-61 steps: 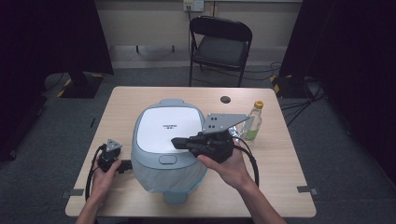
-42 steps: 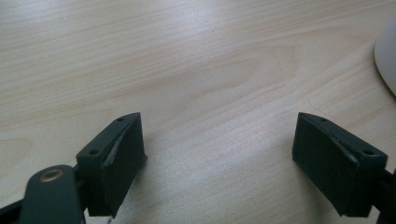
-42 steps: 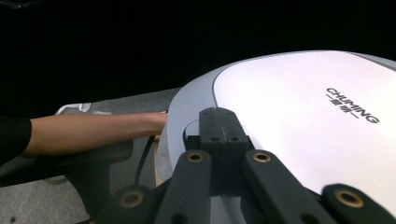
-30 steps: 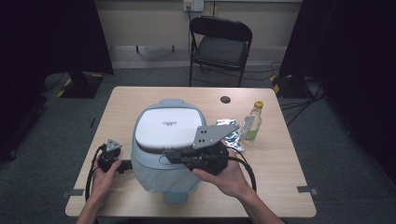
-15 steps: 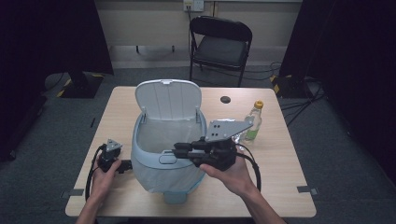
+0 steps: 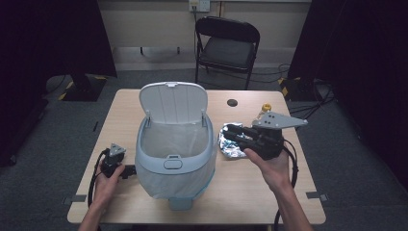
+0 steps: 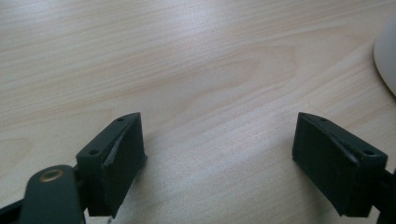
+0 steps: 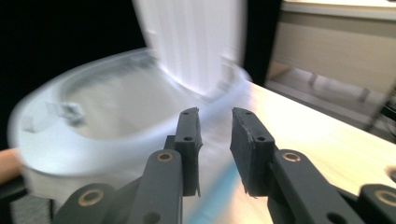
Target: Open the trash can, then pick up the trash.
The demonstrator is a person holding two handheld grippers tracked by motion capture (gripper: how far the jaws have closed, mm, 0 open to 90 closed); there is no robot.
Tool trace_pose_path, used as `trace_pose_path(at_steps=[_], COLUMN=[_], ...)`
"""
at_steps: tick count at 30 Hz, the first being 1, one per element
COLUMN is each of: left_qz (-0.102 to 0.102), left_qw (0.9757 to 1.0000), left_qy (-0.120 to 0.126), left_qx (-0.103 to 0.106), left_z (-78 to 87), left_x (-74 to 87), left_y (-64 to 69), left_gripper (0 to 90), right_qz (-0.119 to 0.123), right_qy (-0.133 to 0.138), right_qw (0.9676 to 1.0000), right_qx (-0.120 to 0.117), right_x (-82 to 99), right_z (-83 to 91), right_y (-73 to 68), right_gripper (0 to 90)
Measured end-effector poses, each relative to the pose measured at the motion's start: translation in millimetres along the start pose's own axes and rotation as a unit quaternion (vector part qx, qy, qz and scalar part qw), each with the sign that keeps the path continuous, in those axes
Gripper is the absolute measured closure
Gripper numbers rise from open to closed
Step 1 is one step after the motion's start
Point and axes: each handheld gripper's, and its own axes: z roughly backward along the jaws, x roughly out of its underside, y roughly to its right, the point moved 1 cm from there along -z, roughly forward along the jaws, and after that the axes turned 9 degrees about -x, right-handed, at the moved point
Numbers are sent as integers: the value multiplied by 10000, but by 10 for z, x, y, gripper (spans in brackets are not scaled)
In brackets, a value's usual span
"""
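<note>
bin lid up, right gripper beside the foil

dark curtains and a grey carpet surround a pale wooden table [image 6: 144, 103], with a black folding chair [image 6: 226, 43] behind its far edge. near the middle of the table, closer to the front edge, stands a light blue-grey bin [image 6: 174, 159] lined with a white bag. its lid [image 6: 173, 103] stands upright, hinged at the far side, and the mouth of the bin is open.

to the right of the bin, about midway between the front and far edges, lies a crumpled wad of foil [image 6: 231, 147]. the right gripper [image 6: 230, 132] is held level over the right half of the table, its tips pointing towards the bin and lying just over the foil; whether they touch it cannot be told from the high view. in the right gripper view its jaws stand a little apart with nothing between them, and they have just been opening; the bin and its raised lid are blurred beyond them. behind the gripper's grey plate, a bottle with a yellow cap [image 6: 265, 108] peeks out near the right edge. a small dark round thing [image 6: 233, 102] lies close to the far edge.

the left gripper [image 6: 114, 153] rests on the table near the front left corner, just beside the bin's left side, with the person's hand on it. in the left gripper view its jaws stand wide apart over bare wood, holding nothing, with a sliver of the bin at the right edge of the picture.
</note>
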Motion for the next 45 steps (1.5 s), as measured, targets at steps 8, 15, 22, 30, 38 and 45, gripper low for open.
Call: trace_pose_path(at_steps=[8,15,22,30,38,45], left_qz=[-2,-17,-1,-3,0,-1], left_qw=[10000,10000,10000,10000,10000,10000], left_qy=[0,0,0,-1,1,2], left_qx=[-1,-7,2,2,1,2], left_z=[0,1,0,0,0,-1], left_x=[0,-1,0,0,0,0], left_y=[0,-3,0,0,0,0], left_gripper=[164,164,164,164,164,164], right_qz=[-486,-931,-1104,-1315,-1311,-1390], right_qy=[-585,-1045,-1487,-1597,-1722,-1709], right_qw=[9956,9845,9739,9666,9625,9577], right_qx=[542,1053,1312,1511,1637,1854], right_x=[528,988,1309,1533,1630,1720], right_z=[-94,-172,-253,-294,-425,-455], right_y=[473,811,966,1112,1185,1254], right_gripper=[673,573,568,580,626,642])
